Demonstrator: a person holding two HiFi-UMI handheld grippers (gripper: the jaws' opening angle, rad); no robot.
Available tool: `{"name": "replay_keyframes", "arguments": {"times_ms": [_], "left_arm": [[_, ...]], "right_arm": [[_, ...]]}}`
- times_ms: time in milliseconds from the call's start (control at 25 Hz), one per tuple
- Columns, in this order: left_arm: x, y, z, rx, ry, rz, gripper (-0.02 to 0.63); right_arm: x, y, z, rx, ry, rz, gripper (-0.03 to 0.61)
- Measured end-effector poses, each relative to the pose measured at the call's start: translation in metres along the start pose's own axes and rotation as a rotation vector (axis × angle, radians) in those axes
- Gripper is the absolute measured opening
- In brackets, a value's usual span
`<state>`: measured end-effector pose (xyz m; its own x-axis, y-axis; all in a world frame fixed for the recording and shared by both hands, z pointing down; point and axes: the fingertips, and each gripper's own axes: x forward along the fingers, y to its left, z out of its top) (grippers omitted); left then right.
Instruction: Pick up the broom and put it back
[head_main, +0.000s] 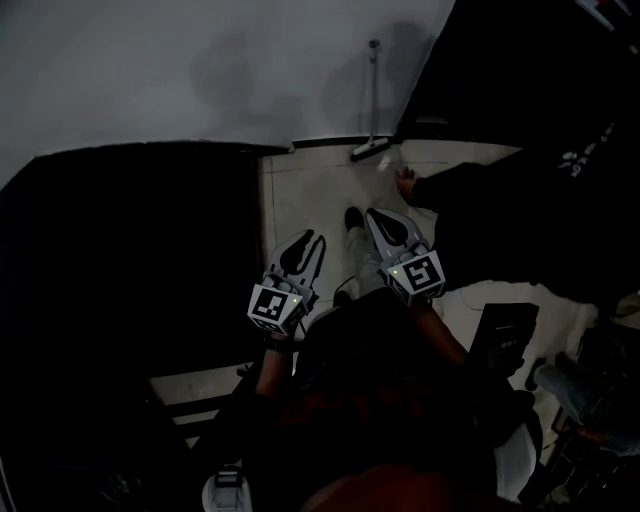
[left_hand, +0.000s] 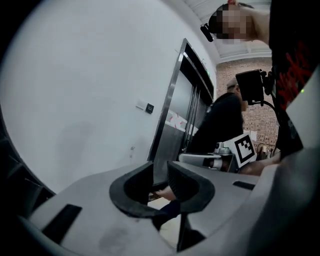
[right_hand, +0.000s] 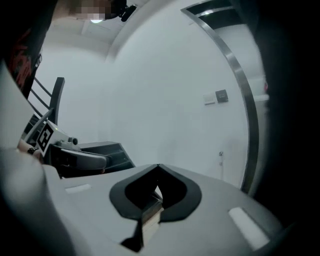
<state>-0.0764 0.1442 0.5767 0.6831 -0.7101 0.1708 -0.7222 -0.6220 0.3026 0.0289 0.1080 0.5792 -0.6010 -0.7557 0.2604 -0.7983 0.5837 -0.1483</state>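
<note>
With the broom (head_main: 370, 150) leaning on the wall (head_main: 200, 70) well ahead, the task looks either unstarted or finished: the left gripper (head_main: 308, 240) has its fingers slightly parted, the right gripper (head_main: 375, 216) pressed together, both empty.

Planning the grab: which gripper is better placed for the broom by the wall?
Probably right: right gripper is nearer the broom, roughly in line, though shut. Left gripper is open, farther.

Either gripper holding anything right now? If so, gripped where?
Nothing held. The left gripper has its jaws slightly apart, empty; the right gripper is shut on nothing. The broom stands against the wall, untouched.
</note>
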Motion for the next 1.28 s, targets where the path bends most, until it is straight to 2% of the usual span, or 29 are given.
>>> {"name": "replay_keyframes", "arguments": {"times_ms": [120, 280, 400, 520, 720, 880, 1040, 1200, 1280], "left_arm": [[0.051, 0.017, 0.021, 0.009, 0.011, -0.005, 0.078], [0.114, 0.041, 0.061, 0.001, 0.031, 0.002, 0.102], [0.150, 0.066, 0.078, 0.037, 0.029, 0.019, 0.111], [0.178, 0.099, 0.089, 0.033, 0.034, 0.036, 0.111], [0.176, 0.150, 0.102, 0.004, 0.015, 0.096, 0.112], [0.155, 0.184, 0.114, 0.003, -0.003, 0.175, 0.112], [0.142, 0.210, 0.116, -0.007, 0.004, 0.240, 0.118], [0.141, 0.227, 0.120, -0.006, 0.018, 0.279, 0.118], [0.143, 0.234, 0.123, 0.007, 0.006, 0.278, 0.118]], "right_arm": [[0.041, -0.060, 0.019, -0.006, -0.031, -0.072, 0.000], [0.063, -0.148, 0.047, 0.013, -0.011, -0.195, 0.002], [0.086, -0.211, 0.045, 0.009, 0.013, -0.229, 0.049], [0.138, -0.266, 0.038, -0.011, 0.075, -0.243, 0.085], [0.245, -0.333, 0.021, -0.075, 0.208, -0.277, 0.112], [0.322, -0.381, 0.004, -0.070, 0.305, -0.346, 0.112], [0.362, -0.421, -0.012, -0.052, 0.374, -0.418, 0.121], [0.385, -0.434, -0.025, -0.051, 0.428, -0.449, 0.127], [0.385, -0.435, -0.028, -0.043, 0.424, -0.466, 0.097]]}}
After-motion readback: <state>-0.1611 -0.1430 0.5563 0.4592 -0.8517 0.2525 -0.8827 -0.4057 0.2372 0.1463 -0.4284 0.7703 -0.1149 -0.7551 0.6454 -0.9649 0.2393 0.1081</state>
